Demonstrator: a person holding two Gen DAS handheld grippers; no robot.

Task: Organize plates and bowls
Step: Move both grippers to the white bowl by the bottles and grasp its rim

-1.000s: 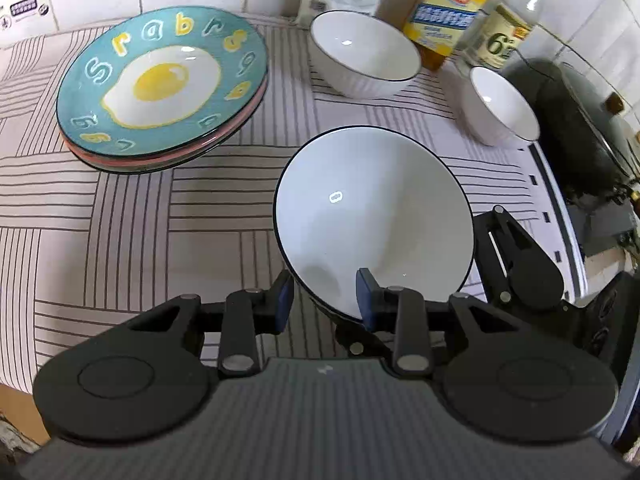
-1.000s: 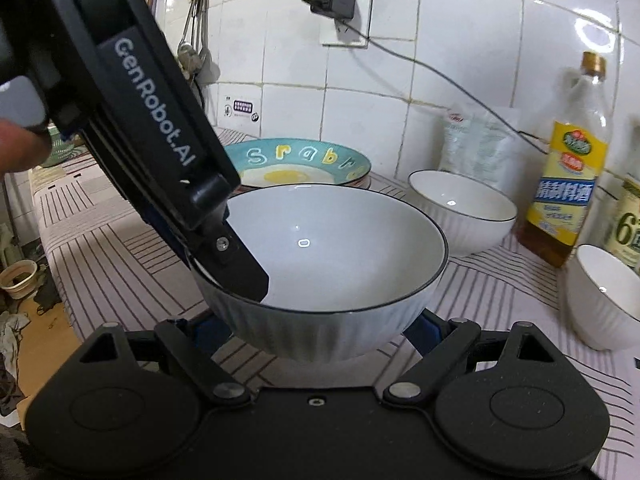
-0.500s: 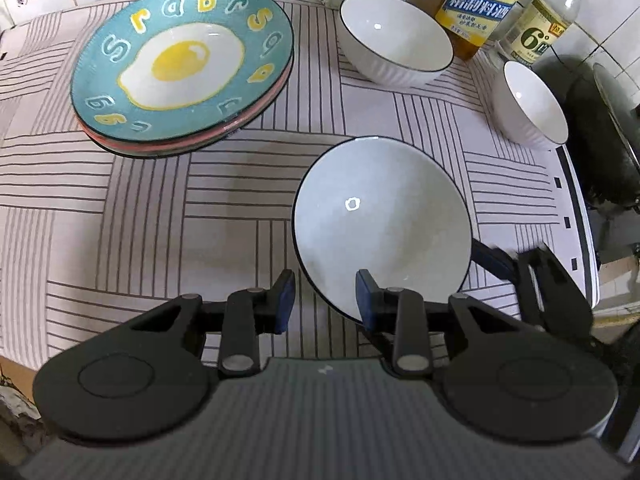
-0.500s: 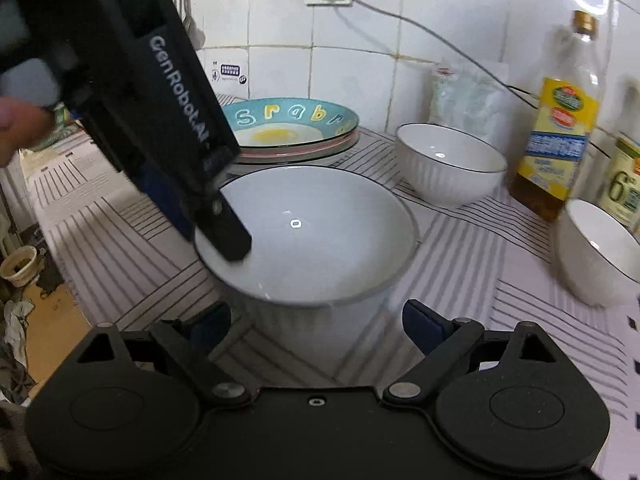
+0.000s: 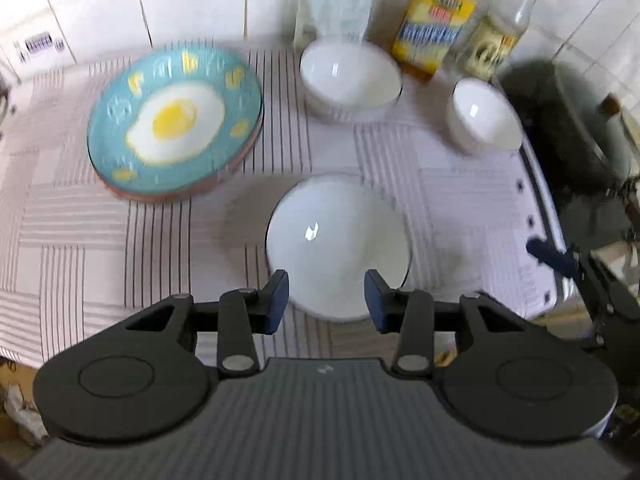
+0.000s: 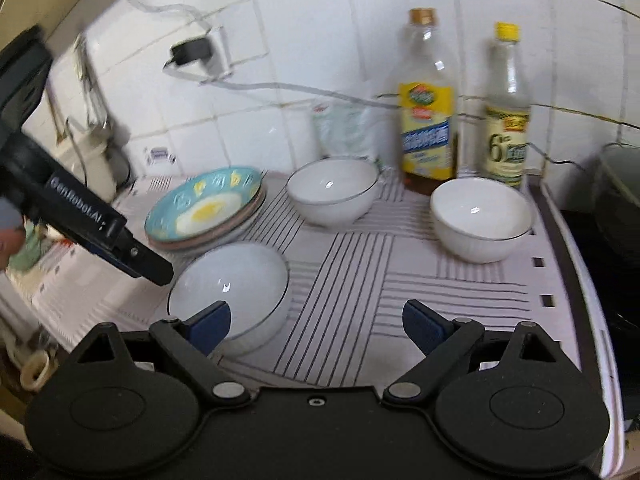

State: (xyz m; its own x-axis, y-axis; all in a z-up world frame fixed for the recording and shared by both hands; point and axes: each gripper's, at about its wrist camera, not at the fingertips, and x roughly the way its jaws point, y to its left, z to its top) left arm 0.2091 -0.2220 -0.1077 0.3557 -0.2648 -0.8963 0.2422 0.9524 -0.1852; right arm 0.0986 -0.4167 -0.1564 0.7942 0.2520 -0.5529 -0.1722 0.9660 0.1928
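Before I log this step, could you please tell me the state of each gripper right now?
Left gripper: open, holding nothing; the large white bowl sits on the counter beyond its fingers.
Right gripper: open wide, holding nothing.

worktop (image 5: 72, 264): plate stack (image 5: 174, 124) rear left | large bowl (image 5: 338, 240) front centre | second bowl (image 5: 350, 76) behind it | small bowl (image 5: 484, 120) rear right | two bottles (image 6: 428, 120) against wall behind bowls

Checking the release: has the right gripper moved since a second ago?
Yes. The right gripper has backed off rightward from the big bowl; it straddled the bowl before, judged against the egg plate.
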